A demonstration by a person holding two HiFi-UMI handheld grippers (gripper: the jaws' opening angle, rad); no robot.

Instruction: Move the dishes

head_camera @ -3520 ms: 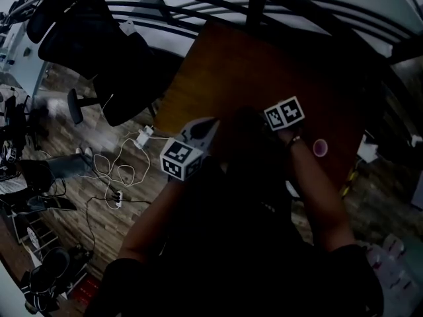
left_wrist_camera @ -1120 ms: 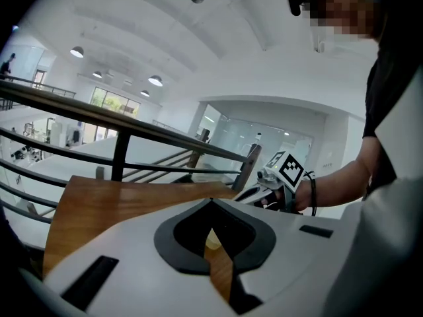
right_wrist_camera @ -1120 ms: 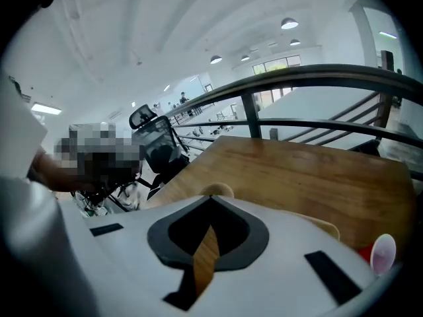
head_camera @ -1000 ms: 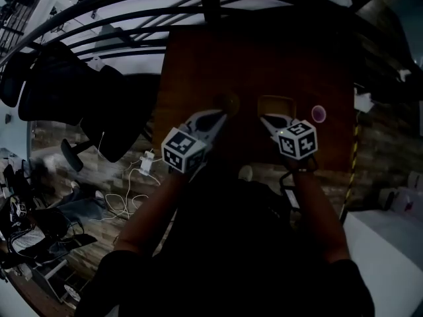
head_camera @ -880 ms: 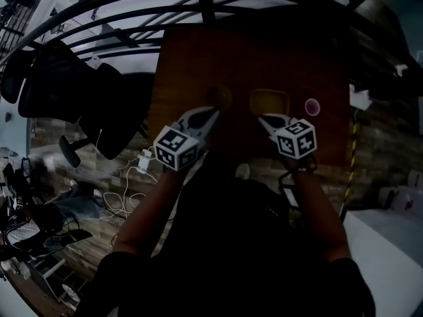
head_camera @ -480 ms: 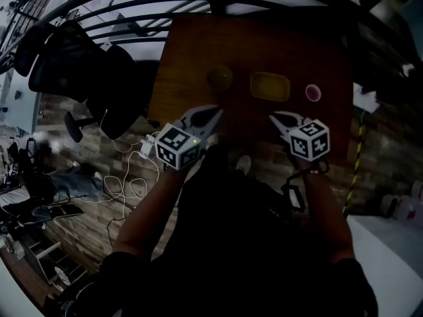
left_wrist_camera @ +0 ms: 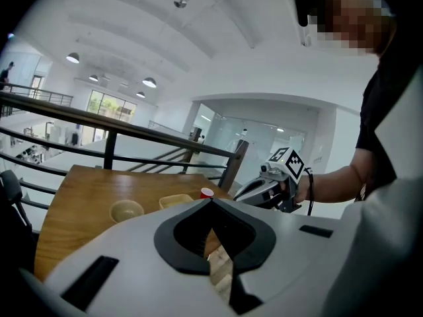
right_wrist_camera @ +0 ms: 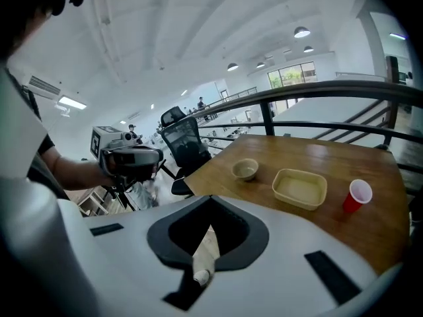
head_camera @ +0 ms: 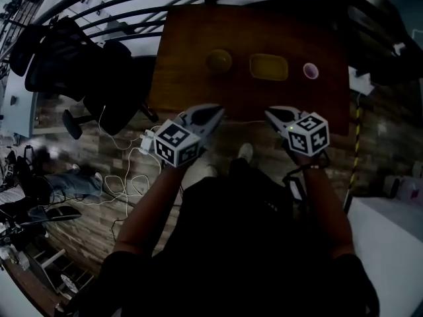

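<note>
Jaws of left gripper (head_camera: 215, 113) and right gripper (head_camera: 270, 113) are closed, empty. Bowl (head_camera: 219, 61), tray (head_camera: 269, 67) and cup (head_camera: 310, 70) stand in a row on the table (head_camera: 251, 101) at 12 o'clock, well apart from both. The tray's long axis runs 9 to 3. Chair (head_camera: 99, 71) at 10 o'clock.

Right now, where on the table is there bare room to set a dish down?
The table is bare behind the row of bowl, yellow dish and red cup, toward the railing, and along the near strip before the edge. Crowded only in that row; gaps between the three are narrow.
</note>
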